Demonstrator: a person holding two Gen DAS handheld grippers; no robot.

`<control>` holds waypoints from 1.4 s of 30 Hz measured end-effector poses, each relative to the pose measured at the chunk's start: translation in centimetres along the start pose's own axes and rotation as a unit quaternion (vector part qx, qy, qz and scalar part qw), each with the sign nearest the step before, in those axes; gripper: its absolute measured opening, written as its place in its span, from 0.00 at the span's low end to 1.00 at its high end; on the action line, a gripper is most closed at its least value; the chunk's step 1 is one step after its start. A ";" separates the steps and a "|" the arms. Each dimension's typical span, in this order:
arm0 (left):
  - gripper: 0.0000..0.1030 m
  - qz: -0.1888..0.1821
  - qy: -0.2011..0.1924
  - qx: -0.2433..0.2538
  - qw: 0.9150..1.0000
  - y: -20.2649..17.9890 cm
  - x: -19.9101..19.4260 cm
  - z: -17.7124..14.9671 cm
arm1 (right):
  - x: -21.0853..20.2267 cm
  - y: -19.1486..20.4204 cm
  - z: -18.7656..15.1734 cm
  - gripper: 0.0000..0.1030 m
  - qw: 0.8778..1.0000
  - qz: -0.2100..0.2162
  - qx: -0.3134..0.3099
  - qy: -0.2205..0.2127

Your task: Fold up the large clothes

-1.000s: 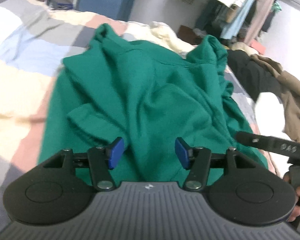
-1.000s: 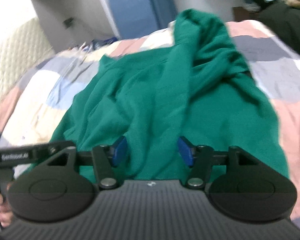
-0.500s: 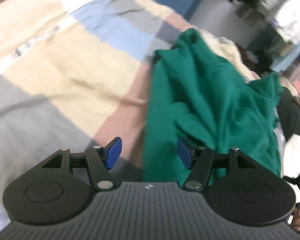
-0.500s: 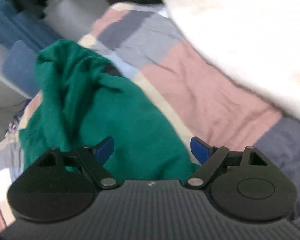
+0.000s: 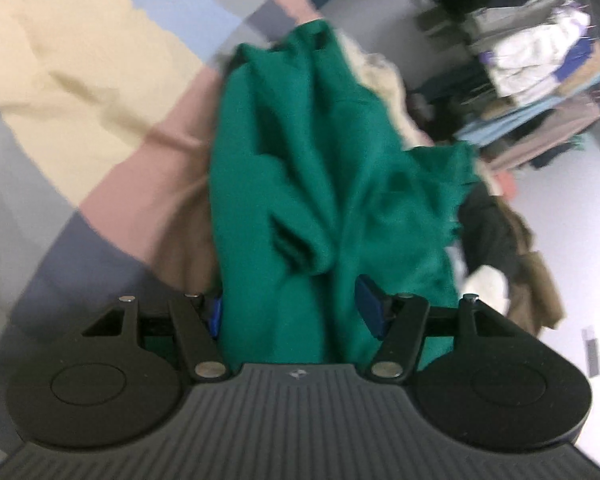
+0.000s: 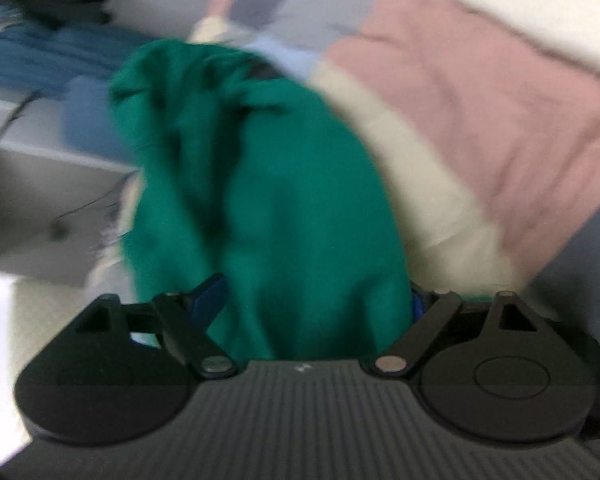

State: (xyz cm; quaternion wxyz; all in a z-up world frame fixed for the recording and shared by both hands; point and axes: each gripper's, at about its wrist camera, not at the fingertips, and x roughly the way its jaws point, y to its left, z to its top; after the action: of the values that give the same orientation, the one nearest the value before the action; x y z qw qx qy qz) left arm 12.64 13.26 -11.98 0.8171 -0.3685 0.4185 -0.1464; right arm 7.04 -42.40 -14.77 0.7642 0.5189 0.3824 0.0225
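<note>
A green sweatshirt (image 5: 324, 168) lies crumpled on a patchwork quilt (image 5: 80, 80). In the left wrist view its near left edge runs between the blue pads (image 5: 370, 312) of my left gripper (image 5: 293, 314). The jaws stand wide apart and the cloth fills the gap without being pinched. In the blurred right wrist view the same sweatshirt (image 6: 260, 184) runs down its right edge into my right gripper (image 6: 316, 304). That gripper's jaws are opening, with cloth between the pads (image 6: 210, 296). The garment's near hem is hidden behind both gripper bodies.
Dark and brown clothes (image 5: 536, 280) are heaped right of the sweatshirt, and a cream garment (image 5: 380, 76) lies behind it. Shelves of folded clothes (image 5: 540, 40) stand beyond the bed. Pink and grey quilt (image 6: 480, 92) spreads to the right; a blue chair (image 6: 88, 108) is at the far left.
Both grippers rolled and slid apart from the sweatshirt's middle, the left to its left edge and the right to its right edge. The right jaws widened. Cloth now sits between each pair.
</note>
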 end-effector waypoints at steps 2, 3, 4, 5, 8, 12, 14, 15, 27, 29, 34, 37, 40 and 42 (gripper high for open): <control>0.67 -0.006 0.012 0.010 1.000 -0.7 0.1 -0.2 | 0.1 0.8 -0.6 0.85 0.999 0.039 -0.016 0.015; 0.67 0.006 0.024 0.021 0.999 -1.1 0.4 -0.5 | -0.1 1.2 -0.8 0.85 0.998 0.056 -0.024 0.020; 0.67 0.019 0.036 0.032 0.999 -1.3 0.8 -0.8 | -0.5 1.5 -1.1 0.85 0.997 0.072 -0.031 0.021; 0.67 0.032 0.048 0.038 0.998 -1.3 1.2 -1.1 | -0.6 1.7 -1.3 0.85 0.996 0.083 -0.035 0.019; 0.67 0.063 0.076 0.043 0.994 -1.3 2.4 -1.9 | -0.3 1.7 -1.4 0.85 0.997 0.064 -0.033 0.011; 0.67 0.078 0.087 0.058 0.991 -1.8 2.8 -2.5 | 1.3 2.1 -2.0 0.82 0.996 -0.067 -0.062 0.022; 0.67 0.076 0.089 0.063 0.991 -2.0 2.8 -2.8 | 2.6 3.4 -3.2 0.82 0.986 -0.115 -0.117 0.027; 0.67 0.073 0.090 0.065 0.991 -2.0 2.8 -2.9 | 3.2 4.1 -3.9 0.82 0.980 -0.131 -0.144 0.031; 0.67 0.033 0.057 0.079 0.995 -2.3 3.0 -3.0 | 0.9 4.5 -5.1 0.84 0.985 0.064 -0.136 0.084; 0.67 0.000 0.044 0.065 0.997 -2.1 2.6 -2.8 | 0.9 4.2 -5.3 0.84 0.986 0.079 -0.119 0.081; 0.67 0.038 0.065 0.049 0.996 -1.8 3.8 -3.0 | 2.2 3.1 -4.8 0.78 0.990 -0.023 -0.103 0.094; 0.67 0.067 0.073 0.063 0.993 -2.3 4.5 -3.6 | 3.4 3.7 -5.3 0.78 0.986 -0.073 -0.128 0.083; 0.59 0.111 0.063 0.074 0.989 -3.2 4.8 -4.3 | 3.6 5.4 -6.7 0.57 0.975 -0.098 -0.183 0.082; 0.36 0.128 0.060 0.088 0.986 -4.3 4.8 -4.6 | 3.1 6.0 -7.0 0.34 0.972 -0.100 -0.198 0.082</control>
State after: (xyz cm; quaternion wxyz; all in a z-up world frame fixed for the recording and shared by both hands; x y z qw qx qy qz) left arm 12.17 5.47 -13.33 0.8318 -0.2291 0.4959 -0.0988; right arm 7.21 -32.87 -12.83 0.8160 0.3130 0.4817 0.0636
